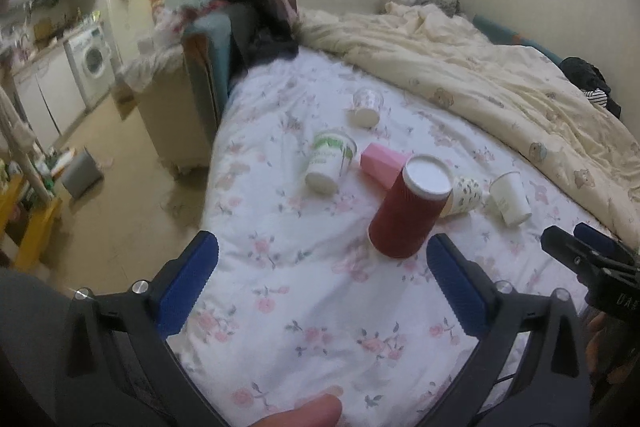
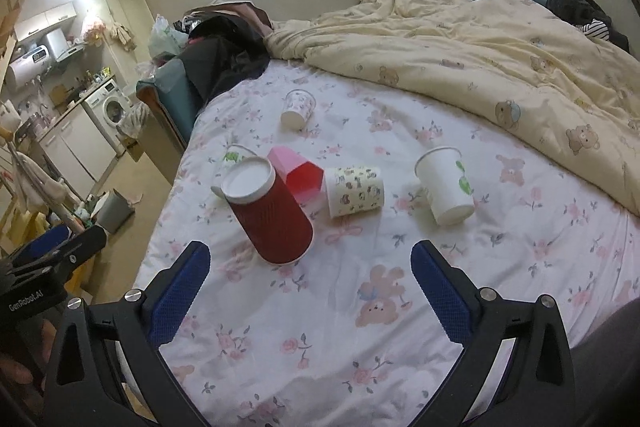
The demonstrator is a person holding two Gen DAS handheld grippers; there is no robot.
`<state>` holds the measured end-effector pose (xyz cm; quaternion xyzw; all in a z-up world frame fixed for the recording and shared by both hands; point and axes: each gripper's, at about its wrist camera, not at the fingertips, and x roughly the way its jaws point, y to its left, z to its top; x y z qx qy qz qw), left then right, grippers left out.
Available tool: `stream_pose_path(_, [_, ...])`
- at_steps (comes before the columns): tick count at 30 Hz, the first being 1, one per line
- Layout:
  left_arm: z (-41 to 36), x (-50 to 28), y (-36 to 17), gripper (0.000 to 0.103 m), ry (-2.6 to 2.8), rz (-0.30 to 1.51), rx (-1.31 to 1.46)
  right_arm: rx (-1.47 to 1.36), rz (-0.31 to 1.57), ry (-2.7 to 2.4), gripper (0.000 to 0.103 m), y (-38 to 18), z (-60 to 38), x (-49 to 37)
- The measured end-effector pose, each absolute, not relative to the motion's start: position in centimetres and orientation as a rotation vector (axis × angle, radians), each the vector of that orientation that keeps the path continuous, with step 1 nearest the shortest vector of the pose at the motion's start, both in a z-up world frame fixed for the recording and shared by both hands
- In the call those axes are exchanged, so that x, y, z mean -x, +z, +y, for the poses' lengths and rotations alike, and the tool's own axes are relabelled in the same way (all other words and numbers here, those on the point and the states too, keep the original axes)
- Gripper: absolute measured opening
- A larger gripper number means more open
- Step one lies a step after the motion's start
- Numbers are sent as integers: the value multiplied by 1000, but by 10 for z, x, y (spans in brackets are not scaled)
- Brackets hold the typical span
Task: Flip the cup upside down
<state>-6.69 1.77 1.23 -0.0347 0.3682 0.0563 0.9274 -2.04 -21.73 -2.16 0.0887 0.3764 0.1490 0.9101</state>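
Observation:
A red ribbed paper cup point(image 1: 408, 207) stands upside down on the floral bed sheet, white base up; it also shows in the right wrist view point(image 2: 270, 211). My left gripper point(image 1: 322, 259) is open and empty, just short of the cup. My right gripper point(image 2: 310, 265) is open and empty, with the cup just beyond its left finger. Other cups lie around: a pink one point(image 2: 296, 169), a cartoon-patterned one point(image 2: 354, 191), a white one with green print point(image 2: 446, 187), a floral one point(image 2: 298, 109), and a green-and-white one point(image 1: 330, 161).
A rumpled cream duvet point(image 2: 460, 39) covers the bed's far right. Dark clothes point(image 2: 224, 59) are piled at the bed's far left corner. The bed edge point(image 1: 212, 187) drops to the floor on the left, where a grey bin point(image 1: 82, 173) stands.

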Motion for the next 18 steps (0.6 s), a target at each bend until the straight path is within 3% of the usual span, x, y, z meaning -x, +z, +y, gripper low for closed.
stream_pose_path(18, [4, 60, -1, 103, 77, 765, 70, -113, 773, 287, 103, -33, -204, 14])
